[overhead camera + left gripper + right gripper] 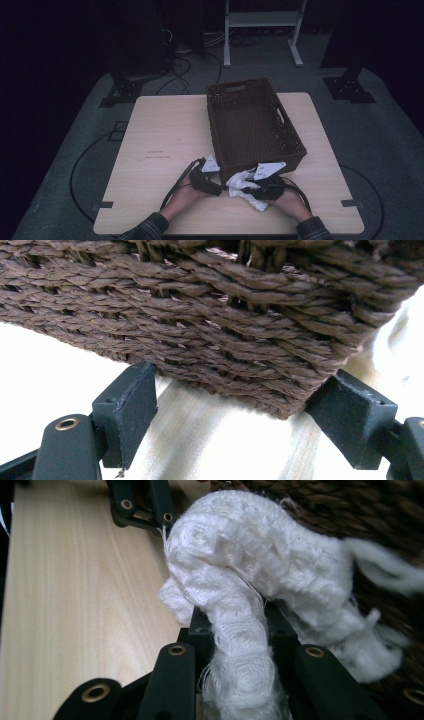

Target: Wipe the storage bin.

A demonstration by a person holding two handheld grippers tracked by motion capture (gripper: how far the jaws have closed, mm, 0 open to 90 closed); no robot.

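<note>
1. White cloth (250,580) sits pinched in my right hand-held gripper (240,630), on the tabletop (165,135) against the wicker basket (250,120)
2. Left hand-held gripper (235,405) gapes empty
3. Lift clear of the rim, probably before releasing inside

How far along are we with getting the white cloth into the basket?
Done: the right gripper is shut on the white cloth. In hand: the cloth sits bunched just outside the basket's near wall. Left: lifting it over the rim and dropping it inside. The left gripper is open, holding nothing.
</note>
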